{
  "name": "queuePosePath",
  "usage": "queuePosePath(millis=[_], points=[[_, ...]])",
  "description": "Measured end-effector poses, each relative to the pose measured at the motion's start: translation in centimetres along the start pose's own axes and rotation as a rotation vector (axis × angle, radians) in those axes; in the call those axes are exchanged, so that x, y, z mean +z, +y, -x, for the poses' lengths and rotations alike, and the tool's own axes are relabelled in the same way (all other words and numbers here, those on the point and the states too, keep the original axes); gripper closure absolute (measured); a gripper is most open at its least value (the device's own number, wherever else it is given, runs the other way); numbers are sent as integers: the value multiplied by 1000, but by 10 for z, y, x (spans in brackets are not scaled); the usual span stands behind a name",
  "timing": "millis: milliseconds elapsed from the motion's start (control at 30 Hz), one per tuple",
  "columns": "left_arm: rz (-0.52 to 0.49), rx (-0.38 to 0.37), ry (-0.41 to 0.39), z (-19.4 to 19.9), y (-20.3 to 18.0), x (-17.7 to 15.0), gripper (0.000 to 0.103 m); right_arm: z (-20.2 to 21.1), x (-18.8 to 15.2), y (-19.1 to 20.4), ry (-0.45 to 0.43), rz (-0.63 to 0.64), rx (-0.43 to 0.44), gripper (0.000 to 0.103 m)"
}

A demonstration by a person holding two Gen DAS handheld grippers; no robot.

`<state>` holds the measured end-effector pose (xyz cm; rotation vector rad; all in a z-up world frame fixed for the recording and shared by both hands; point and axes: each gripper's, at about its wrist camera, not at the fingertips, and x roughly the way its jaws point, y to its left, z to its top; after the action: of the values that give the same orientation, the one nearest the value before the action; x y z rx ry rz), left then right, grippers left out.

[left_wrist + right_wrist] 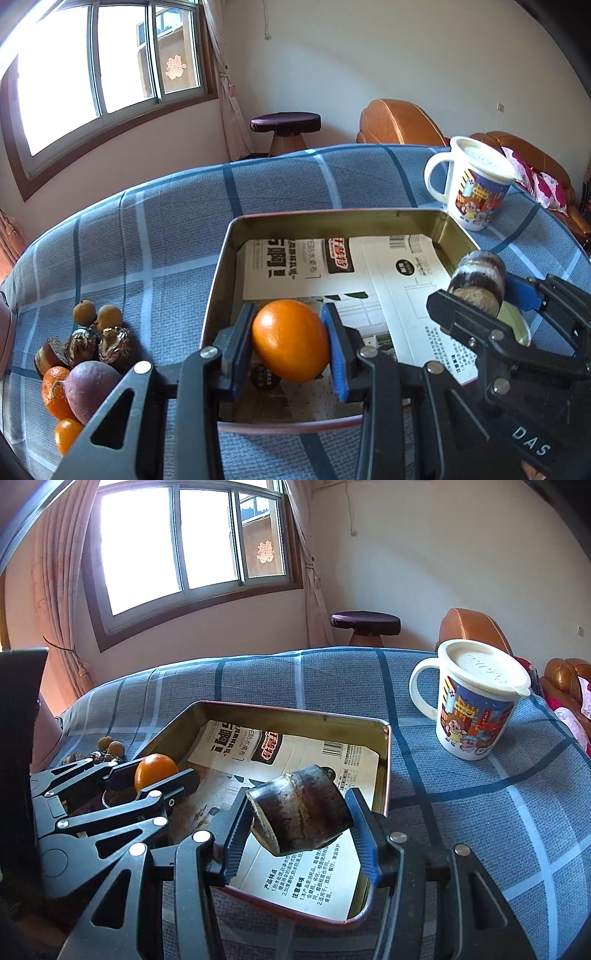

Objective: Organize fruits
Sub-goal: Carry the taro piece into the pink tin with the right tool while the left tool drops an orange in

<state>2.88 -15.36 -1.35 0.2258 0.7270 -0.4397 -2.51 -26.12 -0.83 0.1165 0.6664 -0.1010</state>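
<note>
My left gripper [290,341] is shut on an orange [290,339] and holds it over the near left part of a metal tin tray [221,266] lined with printed paper. My right gripper [301,818] is shut on a dark sugarcane piece [301,818] and holds it above the tray's [386,760] right side. The right gripper with the cane [478,282] shows at the right in the left wrist view; the left gripper with the orange [155,770] shows at the left in the right wrist view. A pile of fruits [86,350] lies on the cloth left of the tray.
A white lidded mug [476,705] with cartoon print stands on the blue plaid cloth [480,812], right of and behind the tray. Behind the table are a round stool [285,129] and an orange sofa [399,122].
</note>
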Motion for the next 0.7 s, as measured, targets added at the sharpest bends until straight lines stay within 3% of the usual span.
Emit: queuePosePath(millis=[533,633,700], points=[[18,-4,16,-5,1,-1,65,-3,-1,3,7,0,19,48],[21,16,3,-2,2,-1,64,0,0,0,-9,-15,20,43],[23,35,-26,3,2,-1,56,5,1,-3,-33,-31,23,43]])
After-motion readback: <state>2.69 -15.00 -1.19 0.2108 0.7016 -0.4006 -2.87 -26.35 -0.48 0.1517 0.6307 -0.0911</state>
